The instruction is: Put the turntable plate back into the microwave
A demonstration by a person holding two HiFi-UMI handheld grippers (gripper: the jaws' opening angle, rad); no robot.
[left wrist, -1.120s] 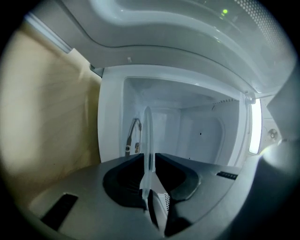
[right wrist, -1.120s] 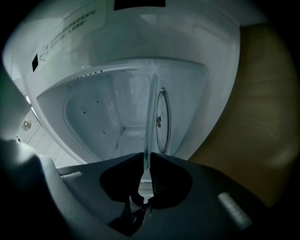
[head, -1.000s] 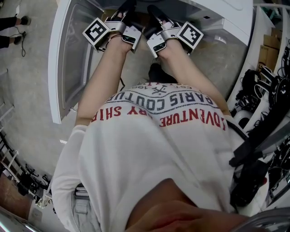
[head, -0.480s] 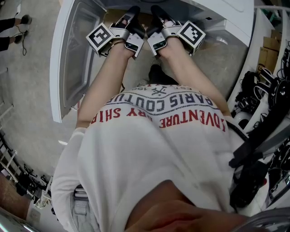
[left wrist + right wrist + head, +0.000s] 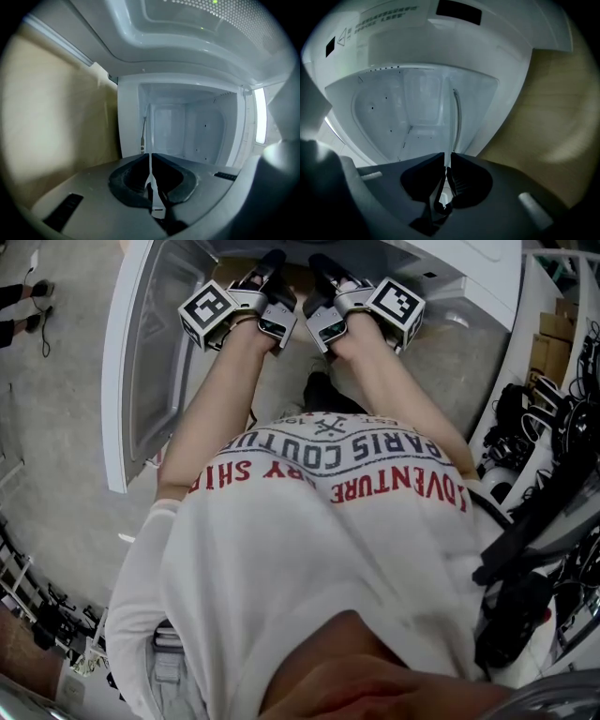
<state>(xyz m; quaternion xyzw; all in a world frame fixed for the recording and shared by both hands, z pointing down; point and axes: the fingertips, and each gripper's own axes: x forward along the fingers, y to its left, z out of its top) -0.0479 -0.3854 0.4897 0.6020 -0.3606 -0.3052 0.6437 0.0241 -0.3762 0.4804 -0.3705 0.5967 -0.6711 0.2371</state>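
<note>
The turntable plate (image 5: 150, 136) is clear glass, seen edge-on as a thin upright line between the jaws. My left gripper (image 5: 150, 158) is shut on its rim, facing the open white microwave cavity (image 5: 187, 131). In the right gripper view the plate's (image 5: 455, 117) curved rim rises the same way, with my right gripper (image 5: 447, 157) shut on it before the cavity (image 5: 408, 117). In the head view the left gripper (image 5: 272, 263) and right gripper (image 5: 319, 263) sit side by side at the microwave's mouth; the plate itself hardly shows there.
The microwave door (image 5: 141, 362) hangs open to the left of my arms. A tan wooden panel (image 5: 56, 108) flanks the microwave. Black gear and cables (image 5: 544, 446) crowd the right side. Another person's feet (image 5: 28, 296) stand at the far left on the floor.
Both grippers have shifted only slightly at the microwave's mouth, the left a little to the right. Their hold on the plate looks the same.
</note>
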